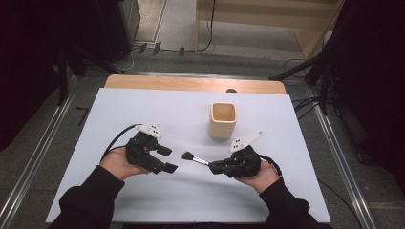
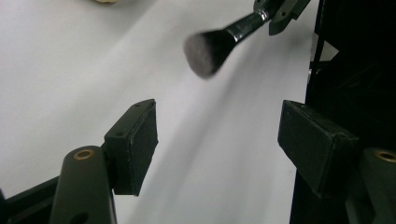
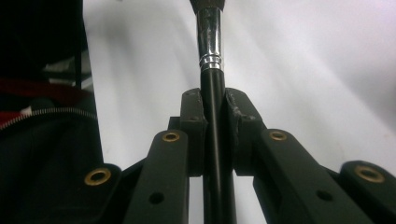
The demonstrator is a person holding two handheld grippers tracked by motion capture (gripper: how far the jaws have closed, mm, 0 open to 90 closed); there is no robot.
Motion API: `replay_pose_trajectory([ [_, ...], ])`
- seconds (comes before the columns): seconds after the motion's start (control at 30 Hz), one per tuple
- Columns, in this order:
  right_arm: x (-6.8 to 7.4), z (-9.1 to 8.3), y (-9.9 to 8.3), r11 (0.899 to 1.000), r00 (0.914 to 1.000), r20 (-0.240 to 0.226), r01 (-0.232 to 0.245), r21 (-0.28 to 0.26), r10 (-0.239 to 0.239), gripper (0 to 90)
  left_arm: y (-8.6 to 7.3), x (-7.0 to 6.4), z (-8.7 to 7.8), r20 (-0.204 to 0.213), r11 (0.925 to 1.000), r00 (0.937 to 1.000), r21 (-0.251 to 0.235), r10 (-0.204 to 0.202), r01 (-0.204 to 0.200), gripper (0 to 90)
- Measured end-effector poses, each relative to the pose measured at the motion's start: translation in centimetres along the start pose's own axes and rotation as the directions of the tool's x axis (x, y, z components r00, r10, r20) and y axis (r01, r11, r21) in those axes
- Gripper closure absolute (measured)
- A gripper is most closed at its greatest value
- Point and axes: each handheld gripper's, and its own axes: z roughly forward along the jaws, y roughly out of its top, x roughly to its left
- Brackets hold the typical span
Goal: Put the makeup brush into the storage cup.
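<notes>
Black-handled makeup brush (image 1: 195, 158), silver ferrule, dark fluffy head, held level above the white surface (image 1: 143, 200) between both hands. Right claw (image 1: 213, 166) clamped on its handle. Left claw (image 1: 167, 159) wide apart, empty, near the bristles. Tan square cup (image 1: 223, 120) stands behind.

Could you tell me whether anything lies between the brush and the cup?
Nothing visible does. The right gripper holds the brush by its handle, bristles pointing toward the open left gripper. The cup stands apart, farther up the bare white table.
</notes>
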Motion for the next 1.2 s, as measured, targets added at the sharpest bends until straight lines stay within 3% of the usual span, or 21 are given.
replay_pose_trajectory([
  [0.17,0.4,-0.3,0.3,0.997,0.9994,0.033,-0.004,-0.077,0.006,79.3,-0.2,-0.5,0.3,-0.024,0.9989,0.9995,-0.042,-0.022,0.021,30.9],
  [0.23,0.4,-0.4,0.3,0.994,0.999,0.044,-0.006,-0.107,0.011,79.2,-0.4,-0.6,0.5,-0.027,0.9957,0.9987,-0.083,-0.042,0.04,31.5],
  [0.5,0.5,-0.4,0.2,0.982,0.9978,0.043,-0.042,-0.182,0.05,79.2,-0.6,-1.1,0.6,-0.035,0.9862,0.9979,-0.159,-0.054,0.048,31.7],
  [0.73,1.0,0.1,0.0,0.974,0.9976,0.031,-0.054,-0.221,0.062,79.2,-0.7,-1.8,0.8,-0.037,0.9806,0.9976,-0.189,-0.059,0.051,31.9],
  [1.07,1.1,0.5,0.0,0.968,0.9966,0.02,-0.073,-0.241,0.08,79.2,-0.9,-2.0,1.5,0.004,0.9518,0.9885,-0.269,-0.151,0.147,34.7],
  [1.2,1.1,0.4,0.0,0.963,0.996,0.019,-0.08,-0.258,0.088,79.2,-0.7,-2.5,1.8,-0.02,0.95,0.9911,-0.288,-0.132,0.12,37.1],
])
